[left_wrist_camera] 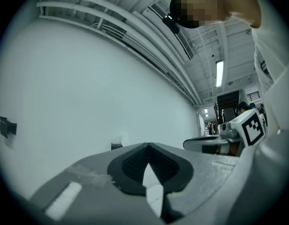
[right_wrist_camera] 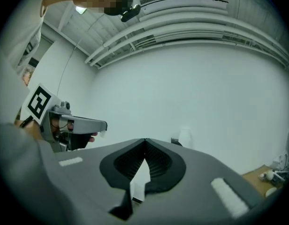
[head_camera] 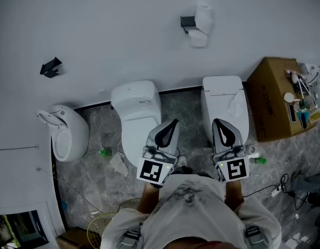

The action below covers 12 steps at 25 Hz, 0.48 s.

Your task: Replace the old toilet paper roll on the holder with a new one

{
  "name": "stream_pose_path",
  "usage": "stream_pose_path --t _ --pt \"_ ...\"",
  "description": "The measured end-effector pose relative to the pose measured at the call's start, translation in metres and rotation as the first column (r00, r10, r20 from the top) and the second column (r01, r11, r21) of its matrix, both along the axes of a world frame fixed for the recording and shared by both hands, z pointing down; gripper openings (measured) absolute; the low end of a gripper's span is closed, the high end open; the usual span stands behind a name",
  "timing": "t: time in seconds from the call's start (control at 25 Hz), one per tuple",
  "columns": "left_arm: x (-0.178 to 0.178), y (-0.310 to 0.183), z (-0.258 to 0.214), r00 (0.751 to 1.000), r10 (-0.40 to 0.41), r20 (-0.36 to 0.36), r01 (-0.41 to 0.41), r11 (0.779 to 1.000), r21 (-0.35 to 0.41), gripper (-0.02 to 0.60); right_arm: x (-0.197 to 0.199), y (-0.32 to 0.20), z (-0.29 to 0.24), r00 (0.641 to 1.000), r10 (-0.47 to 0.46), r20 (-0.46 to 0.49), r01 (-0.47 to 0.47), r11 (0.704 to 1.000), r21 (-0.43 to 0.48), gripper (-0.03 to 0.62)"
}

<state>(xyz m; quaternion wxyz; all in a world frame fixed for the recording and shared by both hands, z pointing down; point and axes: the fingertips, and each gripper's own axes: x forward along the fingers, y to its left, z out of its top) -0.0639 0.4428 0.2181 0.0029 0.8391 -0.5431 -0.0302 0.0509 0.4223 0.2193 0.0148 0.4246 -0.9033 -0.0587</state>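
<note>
A black holder [head_camera: 188, 22] is fixed high on the white wall. One white toilet paper roll [head_camera: 203, 15] stands on top of it and another roll [head_camera: 198, 38] hangs below. My left gripper [head_camera: 173, 122] and right gripper [head_camera: 216, 122] are held side by side in front of me, both shut and empty, pointing level at the wall and well short of the holder. In the right gripper view, the holder [right_wrist_camera: 176, 140] and a roll [right_wrist_camera: 185, 135] sit just above my right gripper [right_wrist_camera: 145, 139]. The left gripper view shows the holder [left_wrist_camera: 116, 146] small, left of my left gripper [left_wrist_camera: 148, 144].
Two white toilets [head_camera: 137, 112] [head_camera: 225, 101] stand against the wall below the grippers, with a urinal [head_camera: 66, 132] at the left. A cardboard box [head_camera: 273, 98] with bottles beside it sits at the right. A black bracket [head_camera: 51, 67] is on the wall at the left. Cables lie on the grey floor.
</note>
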Motion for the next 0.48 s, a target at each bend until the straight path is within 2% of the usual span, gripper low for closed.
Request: stream_pose_path --t 0.48 --pt "-0.025 -0.061 0.002 0.999 0.048 -0.023 -0.049 0.999 -0.008 0.003 -0.027 -0.056 0.009 0.998 0.055 -0.044 -0.056 0.998 -0.03 0.002"
